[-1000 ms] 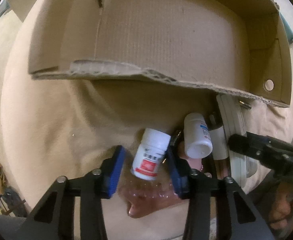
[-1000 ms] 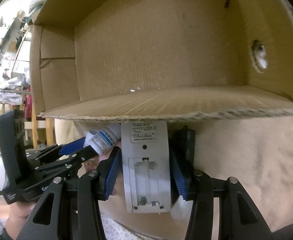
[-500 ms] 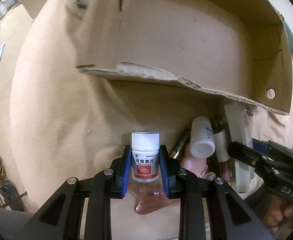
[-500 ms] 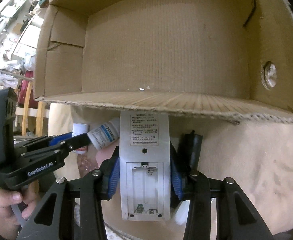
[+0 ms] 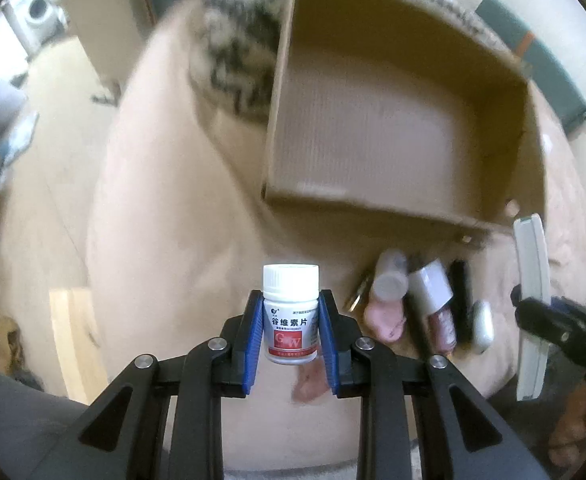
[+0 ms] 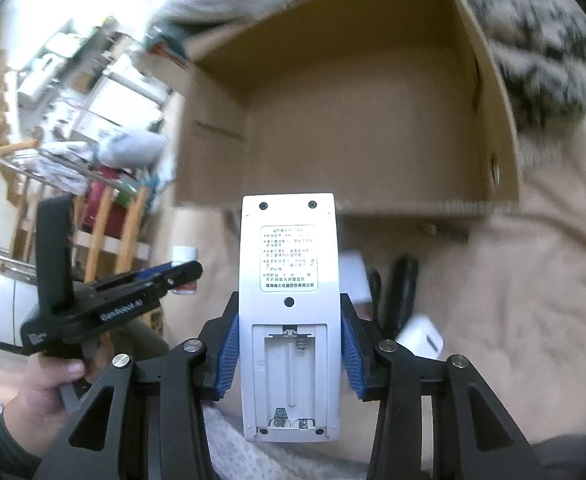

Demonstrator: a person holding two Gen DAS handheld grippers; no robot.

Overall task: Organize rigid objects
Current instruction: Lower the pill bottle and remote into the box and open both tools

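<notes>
My left gripper is shut on a white pill bottle with a red label, held upright above the beige cloth. My right gripper is shut on a white remote control, back side up with its battery bay open. The remote also shows edge-on at the right of the left wrist view. An open, empty cardboard box lies ahead of both grippers; it also shows in the right wrist view. The left gripper shows at the left of the right wrist view.
On the cloth in front of the box lie a second white bottle, a nail polish bottle, a black stick, a small white oval item and a pink object. A patterned blanket lies beside the box.
Both grippers have lifted and pulled back from the box with their objects. The left gripper closed on the pill bottle and raised it upright. The box interior now shows from above.
</notes>
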